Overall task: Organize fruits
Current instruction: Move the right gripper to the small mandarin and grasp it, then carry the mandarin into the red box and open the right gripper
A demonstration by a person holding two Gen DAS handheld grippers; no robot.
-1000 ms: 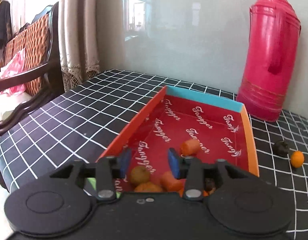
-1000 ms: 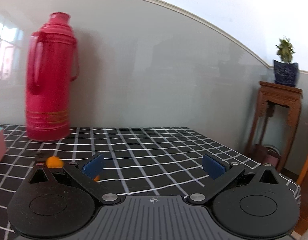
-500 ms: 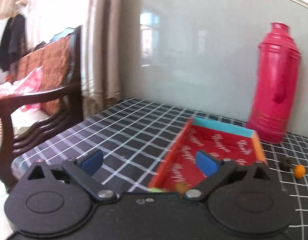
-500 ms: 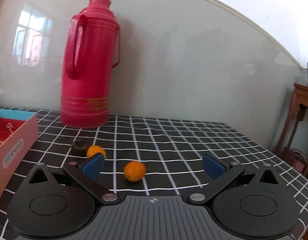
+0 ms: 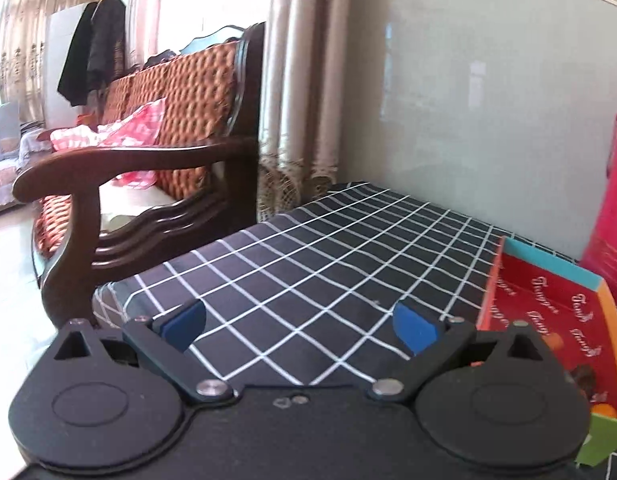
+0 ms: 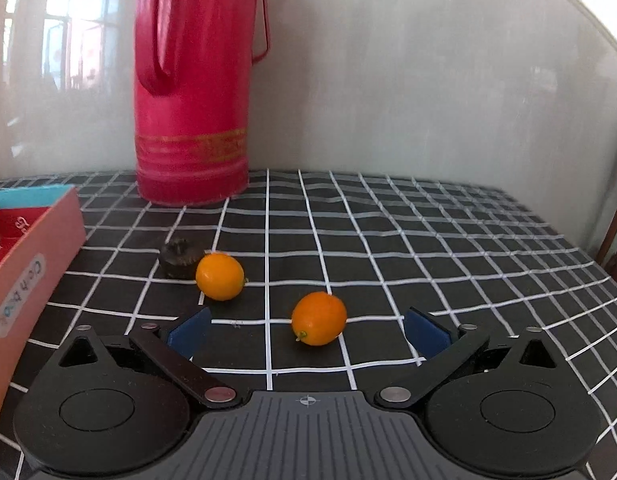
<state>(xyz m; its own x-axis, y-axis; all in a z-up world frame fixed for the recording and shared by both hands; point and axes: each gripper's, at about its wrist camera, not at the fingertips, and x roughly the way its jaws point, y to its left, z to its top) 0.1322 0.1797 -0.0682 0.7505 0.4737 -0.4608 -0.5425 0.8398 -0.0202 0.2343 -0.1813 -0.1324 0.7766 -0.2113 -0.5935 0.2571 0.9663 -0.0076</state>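
Observation:
In the right wrist view two small orange fruits lie on the checked tablecloth: one [image 6: 318, 318] just ahead of my open, empty right gripper [image 6: 306, 330], between its fingers' line, and one [image 6: 220, 276] further left, touching a dark wrinkled fruit [image 6: 179, 256]. The red-lined box [image 6: 32, 240] stands at the left. In the left wrist view my left gripper [image 5: 300, 322] is open and empty over bare cloth, left of the box [image 5: 548, 304], which holds orange and dark fruits at its near end [image 5: 584, 376].
A tall red thermos [image 6: 196, 80] stands at the wall behind the fruits and shows at the right edge of the left wrist view [image 5: 612, 216]. A wooden armchair [image 5: 148, 168] and curtain stand beyond the table's left edge [image 5: 120, 292].
My left gripper opened over the box, then swung left away from it. My right gripper moved left and down towards the two orange fruits, staying open.

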